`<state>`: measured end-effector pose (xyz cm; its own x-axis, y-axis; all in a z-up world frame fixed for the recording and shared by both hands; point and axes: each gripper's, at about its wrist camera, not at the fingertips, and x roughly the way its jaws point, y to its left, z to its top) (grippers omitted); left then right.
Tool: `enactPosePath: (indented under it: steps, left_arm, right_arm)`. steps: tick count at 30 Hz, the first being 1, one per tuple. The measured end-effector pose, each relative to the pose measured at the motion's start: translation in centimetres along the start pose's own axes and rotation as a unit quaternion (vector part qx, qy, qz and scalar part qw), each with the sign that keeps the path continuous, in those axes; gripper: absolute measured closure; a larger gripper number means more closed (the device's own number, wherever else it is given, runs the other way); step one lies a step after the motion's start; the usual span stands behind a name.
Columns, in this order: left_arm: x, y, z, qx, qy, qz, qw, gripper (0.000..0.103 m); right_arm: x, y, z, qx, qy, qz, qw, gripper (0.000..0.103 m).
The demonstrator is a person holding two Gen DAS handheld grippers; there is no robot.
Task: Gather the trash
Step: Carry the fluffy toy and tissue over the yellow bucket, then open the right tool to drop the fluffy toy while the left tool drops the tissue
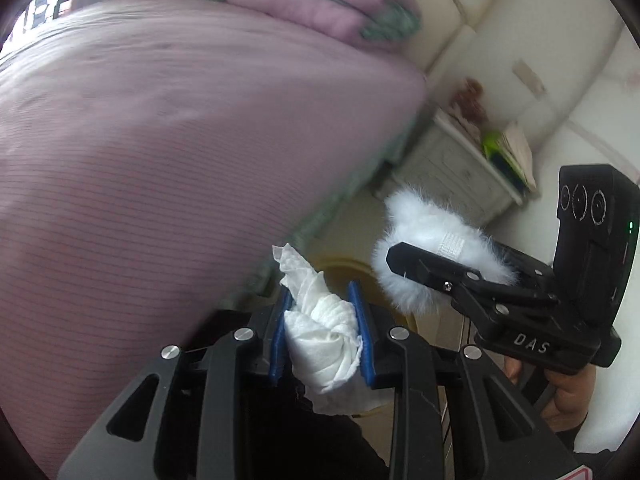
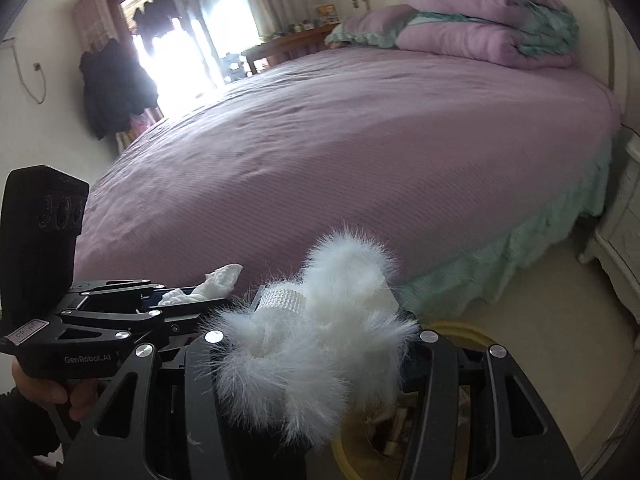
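Now | my left gripper [image 1: 322, 336] fingers clenched on crumpled tissue [image 1: 320, 328]: light, soft, squashes, so I pinch its bulk mid-wad | my right gripper [image 2: 316, 344] fingers clamped on white fluffy piece [image 2: 304, 344], held at its banded middle | both beside bed [image 2: 320, 140], above yellow bin [image 2: 460, 330]

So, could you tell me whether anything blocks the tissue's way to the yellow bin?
Nothing visible does. The crumpled tissue sits clamped in the left gripper, and the yellow bin lies just ahead, beside the bed.
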<state>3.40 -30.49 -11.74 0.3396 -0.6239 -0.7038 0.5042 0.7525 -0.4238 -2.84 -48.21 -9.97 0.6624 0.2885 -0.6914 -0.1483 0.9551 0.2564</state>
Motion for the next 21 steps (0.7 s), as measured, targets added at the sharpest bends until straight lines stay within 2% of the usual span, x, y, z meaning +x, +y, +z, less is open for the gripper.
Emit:
enactPosePath:
  steps: [3,8,14,16,17,18,21]
  left_arm:
    - [3.9,-2.1,-0.4,0.016,0.039,-0.016,0.999,0.074]
    - [9.2,-4.3,-1.3,0.035,0.088,-0.021,0.9952,0.074]
    - [13.9,-5.9,-2.1,0.045,0.125,-0.036,0.9905,0.071]
    - [14.7,-6.4,-2.3,0.047,0.13,-0.035,0.9898,0.062]
    - [15.0,-6.6,-2.5,0.047,0.13,-0.034,0.9898,0.046]
    - [15.1,-6.6,-2.6,0.047,0.133,-0.034,0.9895,0.036]
    - [14.8,-6.2,-2.3,0.041,0.131,-0.038,0.9898,0.035]
  right_arm:
    - [-0.2,-3.0,-2.4,0.033,0.017,-0.029,0.999,0.053]
    - [0.4,-7.4,-5.9,0.085,0.047,-0.06,0.993,0.053]
    - [1.3,-10.6,-8.7,0.128,0.065,-0.083,0.986,0.053]
    - [1.4,-11.2,-9.1,0.133,0.071,-0.087,0.985,0.053]
    - [1.4,-11.5,-9.2,0.136,0.072,-0.087,0.984,0.053]
    - [1.4,-11.7,-9.3,0.135,0.075,-0.089,0.984,0.053]
    - [1.5,-11.8,-9.8,0.138,0.08,-0.089,0.983,0.053]
